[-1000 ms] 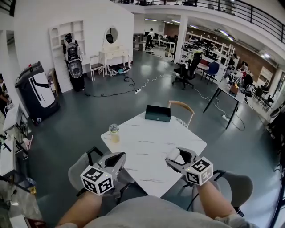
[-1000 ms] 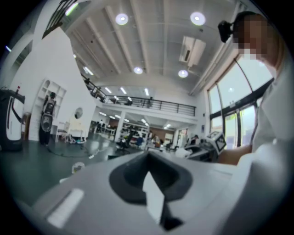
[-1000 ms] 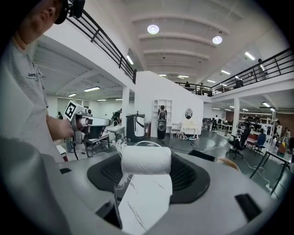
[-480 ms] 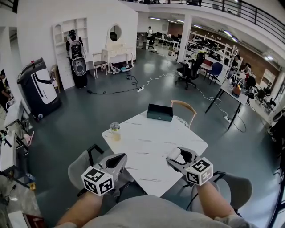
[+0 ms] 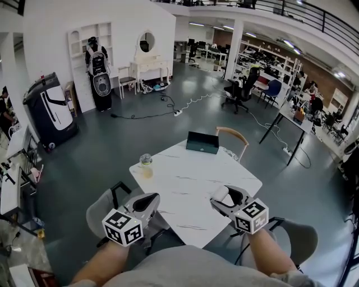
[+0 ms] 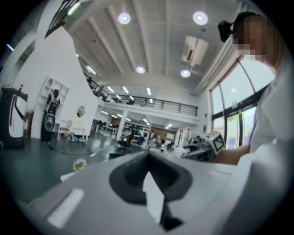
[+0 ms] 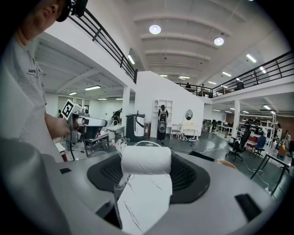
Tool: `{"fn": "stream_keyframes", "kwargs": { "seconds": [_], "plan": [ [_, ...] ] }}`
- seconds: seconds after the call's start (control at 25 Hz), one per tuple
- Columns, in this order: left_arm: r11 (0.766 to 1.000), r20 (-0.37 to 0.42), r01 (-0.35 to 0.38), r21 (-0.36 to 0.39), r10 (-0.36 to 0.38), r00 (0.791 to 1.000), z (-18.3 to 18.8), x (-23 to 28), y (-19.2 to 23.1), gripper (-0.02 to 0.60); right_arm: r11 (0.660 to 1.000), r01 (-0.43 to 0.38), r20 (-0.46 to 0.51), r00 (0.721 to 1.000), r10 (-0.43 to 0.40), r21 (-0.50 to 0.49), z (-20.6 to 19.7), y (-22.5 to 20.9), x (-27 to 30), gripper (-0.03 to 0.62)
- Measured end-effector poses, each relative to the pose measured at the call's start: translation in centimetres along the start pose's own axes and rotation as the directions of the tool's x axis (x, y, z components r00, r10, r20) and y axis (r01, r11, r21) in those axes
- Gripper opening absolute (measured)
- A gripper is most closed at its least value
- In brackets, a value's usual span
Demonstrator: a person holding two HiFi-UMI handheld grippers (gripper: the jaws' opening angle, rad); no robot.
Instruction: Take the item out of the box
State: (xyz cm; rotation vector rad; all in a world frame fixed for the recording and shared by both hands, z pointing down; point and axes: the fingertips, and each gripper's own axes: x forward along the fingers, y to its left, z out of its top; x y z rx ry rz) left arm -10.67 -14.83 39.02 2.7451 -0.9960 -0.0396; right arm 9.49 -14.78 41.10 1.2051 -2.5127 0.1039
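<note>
box [image 5: 202,142] — chair [image 5: 231,134] behind, jar [image 5: 146,165] leftward

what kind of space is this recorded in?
Probably an open-plan office or lab hall: office chairs at desks, a railed mezzanine overhead, power cables across the floor.

I'm looking along the left gripper [image 6: 148,170], and its dark fingers [image 6: 126,181] are meeting at the tips with nothing between them, a sliver of white bench [image 6: 154,202] showing beneath. A small jar [image 6: 80,164] is standing off to the left. The right gripper [image 6: 187,150] is hovering at the right, beside the person's white shirt [image 6: 271,151].
</note>
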Motion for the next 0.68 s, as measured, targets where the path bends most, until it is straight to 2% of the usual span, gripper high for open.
{"fn": "stream_keyframes", "kwargs": {
  "seconds": [0.68],
  "plan": [
    [1.000, -0.002, 0.001, 0.001, -0.001, 1.000, 0.04, -0.06, -0.40, 0.003, 1.000, -0.006, 0.007, 1.000, 0.006, 0.001, 0.10, 0.08, -0.18, 0.292]
  ]
}}
